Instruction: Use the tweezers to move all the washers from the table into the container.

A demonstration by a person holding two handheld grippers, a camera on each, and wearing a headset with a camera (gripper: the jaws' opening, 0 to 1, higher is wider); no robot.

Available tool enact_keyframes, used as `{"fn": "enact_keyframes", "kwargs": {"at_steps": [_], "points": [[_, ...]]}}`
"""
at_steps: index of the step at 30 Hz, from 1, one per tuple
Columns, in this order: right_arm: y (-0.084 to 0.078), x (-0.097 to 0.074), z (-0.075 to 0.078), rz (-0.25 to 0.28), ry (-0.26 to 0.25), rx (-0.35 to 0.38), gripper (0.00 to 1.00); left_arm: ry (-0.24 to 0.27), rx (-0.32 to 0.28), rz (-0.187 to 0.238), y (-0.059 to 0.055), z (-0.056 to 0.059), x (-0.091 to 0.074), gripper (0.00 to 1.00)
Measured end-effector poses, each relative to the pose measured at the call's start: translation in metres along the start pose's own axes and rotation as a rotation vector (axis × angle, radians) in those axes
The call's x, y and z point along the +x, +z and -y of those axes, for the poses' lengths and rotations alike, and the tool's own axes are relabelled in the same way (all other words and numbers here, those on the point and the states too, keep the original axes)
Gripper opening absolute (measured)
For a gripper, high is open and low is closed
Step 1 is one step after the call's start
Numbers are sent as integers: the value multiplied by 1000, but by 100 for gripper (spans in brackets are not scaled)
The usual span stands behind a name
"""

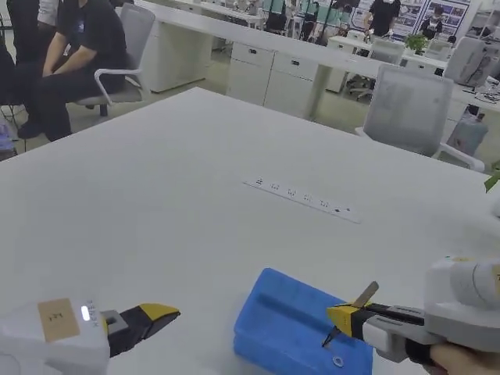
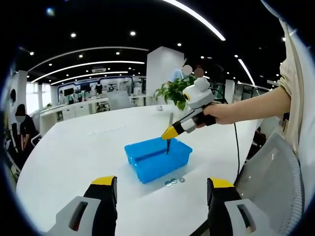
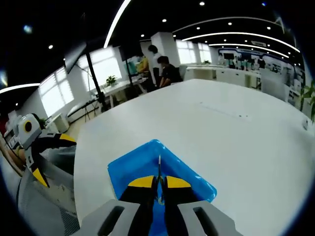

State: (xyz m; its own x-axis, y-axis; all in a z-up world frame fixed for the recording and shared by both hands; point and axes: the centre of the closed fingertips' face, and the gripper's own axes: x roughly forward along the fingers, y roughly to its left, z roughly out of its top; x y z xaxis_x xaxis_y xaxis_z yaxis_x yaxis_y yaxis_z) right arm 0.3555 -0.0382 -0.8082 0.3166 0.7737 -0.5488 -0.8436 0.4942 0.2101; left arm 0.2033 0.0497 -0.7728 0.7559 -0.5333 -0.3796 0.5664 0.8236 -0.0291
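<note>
Grips the tweezers [image 1: 364, 296] in the right claw [image 3: 158, 183], tips dipped into the blue container [image 2: 147, 172]: drop-off step, probably. Holds the left claw [image 2: 162, 184] spread wide, idle. Needs next a fine pinch on the washers [image 2: 173, 182] lying on the bench [image 2: 74, 147] just beside the container.

We observe the right gripper [image 1: 340, 315] clamping the tweezers [image 1: 364, 296], tips down over the blue container [image 1: 281, 320].

A recessed strip of power sockets [image 1: 301, 199] lies flush in the white table [image 1: 156, 203]. White cabinets [image 1: 273, 78] stand beyond its far corner, a grey mesh office chair [image 1: 410, 109] off its right edge, and a person in dark clothes [image 1: 74, 62] sits off its left edge.
</note>
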Motion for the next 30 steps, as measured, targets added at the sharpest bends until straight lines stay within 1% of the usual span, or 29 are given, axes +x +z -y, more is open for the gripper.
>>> {"fn": "enact_keyframes", "kwargs": {"at_steps": [3,7,12,16,22,25,27,30], "points": [[-5,4,3,-21,-7,-4,3,1,-2,-4,-1,0,0,75],[-10,6,5,-35,-10,0,3,2,-1,-5,0,-1,0,75],[-13,7,5,-37,-12,5,3,-2,-3,-3,0,0,0,76],[-16,10,5,-49,-14,-13,3,-7,1,-8,-1,2,1,76],[-18,12,4,-52,-13,-22,3,-9,2,-12,-1,2,1,75],[-17,12,3,-45,-9,-30,4,-12,6,-15,-2,2,1,75],[-16,10,-1,-29,6,-31,4,-13,6,-16,-2,2,1,75],[-11,4,-6,-5,-3,-44,4,-14,6,-18,-3,2,1,75]]}}
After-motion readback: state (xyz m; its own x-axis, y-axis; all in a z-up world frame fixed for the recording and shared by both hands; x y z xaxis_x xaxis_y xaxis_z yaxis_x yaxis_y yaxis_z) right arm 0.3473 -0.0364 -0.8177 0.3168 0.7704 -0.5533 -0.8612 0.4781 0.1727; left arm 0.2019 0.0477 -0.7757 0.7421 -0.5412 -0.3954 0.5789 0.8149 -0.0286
